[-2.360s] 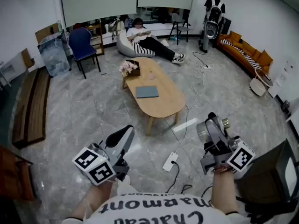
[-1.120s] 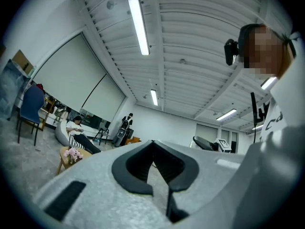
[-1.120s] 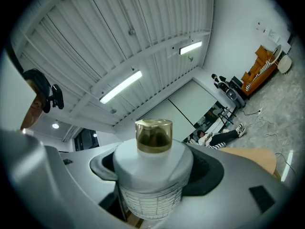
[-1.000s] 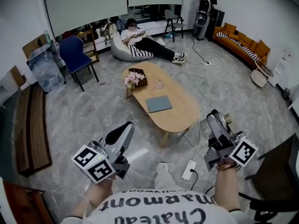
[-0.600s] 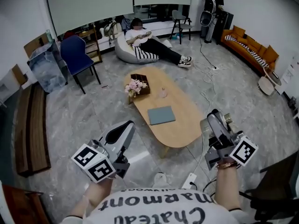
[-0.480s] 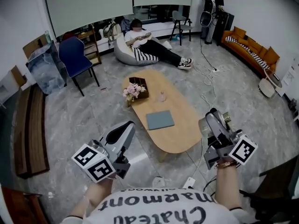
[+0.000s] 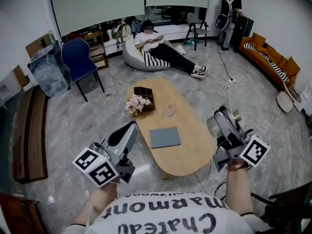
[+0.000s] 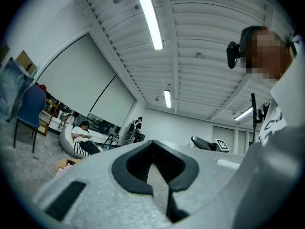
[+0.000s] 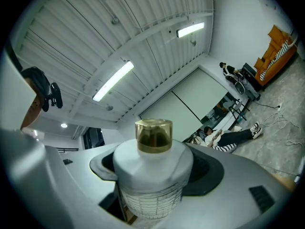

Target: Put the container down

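Right claw (image 7: 220, 123): closed on the container (image 9: 151, 173), which has a white body and a gold cap and is gripped round its gridded lower part.
Container position: held in the air, seen in the head view at the near right edge of the table (image 7: 191, 154), not resting on it.
Left claw (image 7: 126, 133): jaws together, nothing between them, held left of the table's near end.
On the table: grey pad (image 7: 164, 137) at the middle, flower box (image 7: 140, 100) at the far end.

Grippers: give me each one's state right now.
Left gripper: shut, holding nothing.
Right gripper: shut on the white plastic container with a gold cap.
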`<control>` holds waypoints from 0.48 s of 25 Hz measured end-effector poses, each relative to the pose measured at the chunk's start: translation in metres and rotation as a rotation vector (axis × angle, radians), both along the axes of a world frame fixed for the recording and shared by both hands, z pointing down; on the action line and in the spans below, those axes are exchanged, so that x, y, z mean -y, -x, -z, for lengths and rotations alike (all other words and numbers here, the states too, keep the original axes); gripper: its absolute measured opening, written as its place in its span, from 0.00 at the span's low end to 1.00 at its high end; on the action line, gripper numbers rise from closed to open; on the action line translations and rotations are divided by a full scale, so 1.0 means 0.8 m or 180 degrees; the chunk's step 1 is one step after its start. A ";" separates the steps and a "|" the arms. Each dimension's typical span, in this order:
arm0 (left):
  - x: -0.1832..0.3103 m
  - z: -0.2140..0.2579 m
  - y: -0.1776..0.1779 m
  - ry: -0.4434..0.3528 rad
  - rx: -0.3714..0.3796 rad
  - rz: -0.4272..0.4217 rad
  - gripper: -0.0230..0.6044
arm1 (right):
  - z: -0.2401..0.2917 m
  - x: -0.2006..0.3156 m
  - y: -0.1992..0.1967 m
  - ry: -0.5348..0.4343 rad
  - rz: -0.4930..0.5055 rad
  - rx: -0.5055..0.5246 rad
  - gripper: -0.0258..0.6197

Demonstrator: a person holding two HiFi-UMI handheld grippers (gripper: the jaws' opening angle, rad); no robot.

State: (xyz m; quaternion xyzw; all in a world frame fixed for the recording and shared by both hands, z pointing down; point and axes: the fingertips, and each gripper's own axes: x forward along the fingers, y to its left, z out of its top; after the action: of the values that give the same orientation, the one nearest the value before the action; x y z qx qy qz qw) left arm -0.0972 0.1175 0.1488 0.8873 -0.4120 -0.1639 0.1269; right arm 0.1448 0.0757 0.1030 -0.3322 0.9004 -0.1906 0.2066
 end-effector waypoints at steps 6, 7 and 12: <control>0.037 -0.017 -0.005 0.0134 -0.0024 0.0032 0.06 | -0.029 0.050 0.000 0.0154 0.0057 0.0054 0.57; 0.046 -0.020 -0.004 0.0167 -0.0020 0.0036 0.06 | -0.033 0.058 0.000 0.0182 0.0062 0.0071 0.57; 0.107 -0.027 -0.010 0.0235 0.0088 -0.0086 0.06 | -0.047 0.104 -0.008 0.0275 -0.0050 0.0085 0.57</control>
State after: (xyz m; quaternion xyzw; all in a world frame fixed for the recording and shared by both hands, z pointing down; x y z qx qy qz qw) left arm -0.0894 0.0316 0.1707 0.8897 -0.4075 -0.1347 0.1560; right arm 0.1511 -0.0073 0.1402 -0.3453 0.8858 -0.2321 0.2055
